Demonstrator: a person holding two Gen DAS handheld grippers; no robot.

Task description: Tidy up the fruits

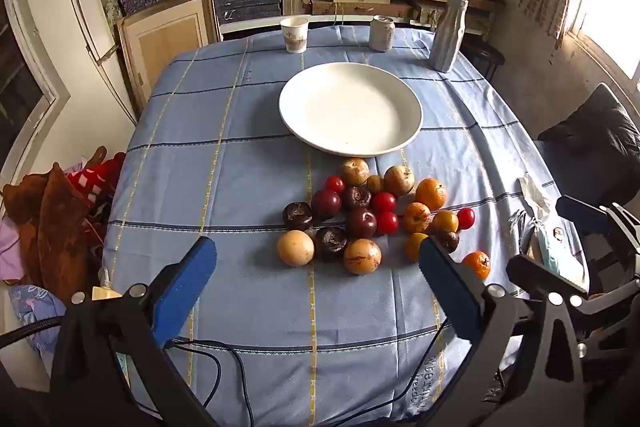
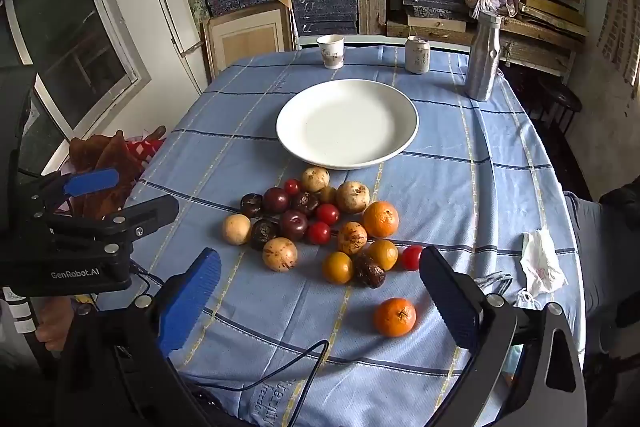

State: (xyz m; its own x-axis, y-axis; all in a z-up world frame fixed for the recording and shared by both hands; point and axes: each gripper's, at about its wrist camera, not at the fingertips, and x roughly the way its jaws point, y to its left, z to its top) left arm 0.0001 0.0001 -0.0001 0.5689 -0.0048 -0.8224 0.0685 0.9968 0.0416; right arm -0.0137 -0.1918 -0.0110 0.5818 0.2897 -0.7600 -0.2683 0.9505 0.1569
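A heap of mixed fruits (image 1: 362, 217) (image 2: 316, 223) lies on the blue checked tablecloth just in front of an empty white plate (image 1: 350, 109) (image 2: 347, 123). It holds oranges (image 2: 381, 219), red cherry tomatoes (image 1: 384, 202), dark plums (image 1: 361, 223), wrinkled dark fruits (image 1: 330, 243) and tan round fruits (image 1: 296, 247). One orange (image 2: 395, 317) (image 1: 477, 264) lies apart, nearest the front. My left gripper (image 1: 316, 245) (image 2: 146, 189) hovers open over the heap's near left side, empty. My right gripper (image 2: 319, 258) (image 1: 560, 239) hangs open above the heap's near right side, touching nothing.
A paper cup (image 1: 295, 34), a drink can (image 1: 382, 33) and a silver bottle (image 1: 448, 33) stand along the far edge. A crumpled tissue and a face mask (image 2: 540, 263) lie at the right edge. A cable (image 2: 308, 359) crosses the front. Shelves of boxes fill the back wall.
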